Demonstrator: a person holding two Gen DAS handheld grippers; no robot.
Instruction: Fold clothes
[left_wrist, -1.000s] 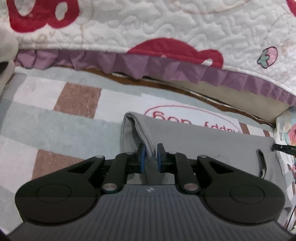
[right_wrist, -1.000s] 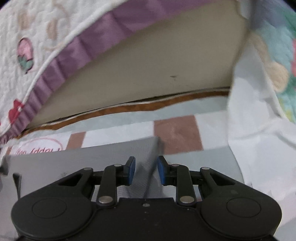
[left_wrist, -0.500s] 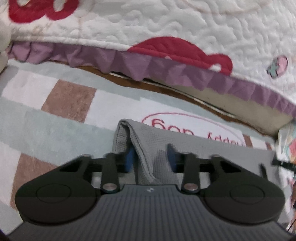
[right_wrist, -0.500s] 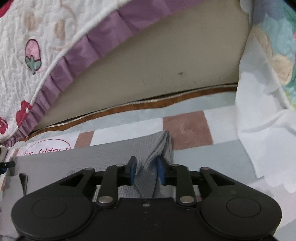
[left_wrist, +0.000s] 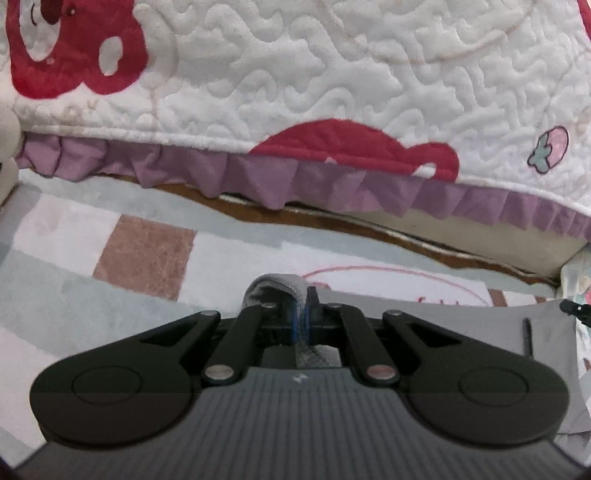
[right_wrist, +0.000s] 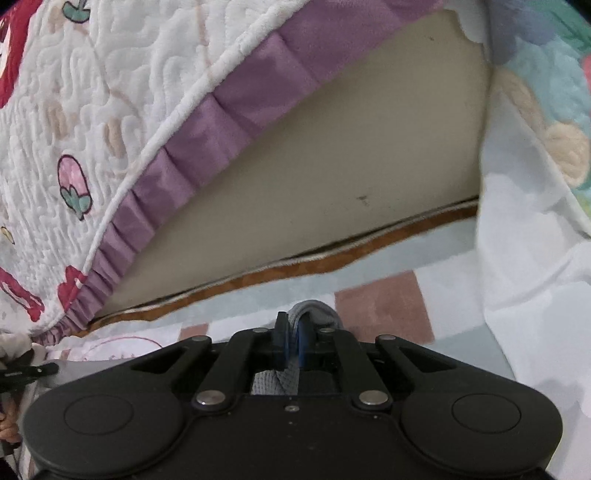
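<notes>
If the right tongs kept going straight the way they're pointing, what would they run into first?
The right tongs, shut on the grey garment, point down at the checked rug; that likely comes first, before the beige bed base behind, though depth is unclear.

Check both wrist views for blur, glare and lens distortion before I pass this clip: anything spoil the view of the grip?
Left wrist: soft, even light, no glare; fisheye bows the quilt's purple ruffle; the left gripper pinching the grey garment is slightly soft but readable. Right wrist: similar light, stronger bowing; mild blur, yet the right gripper reads shut on the cloth.
</notes>
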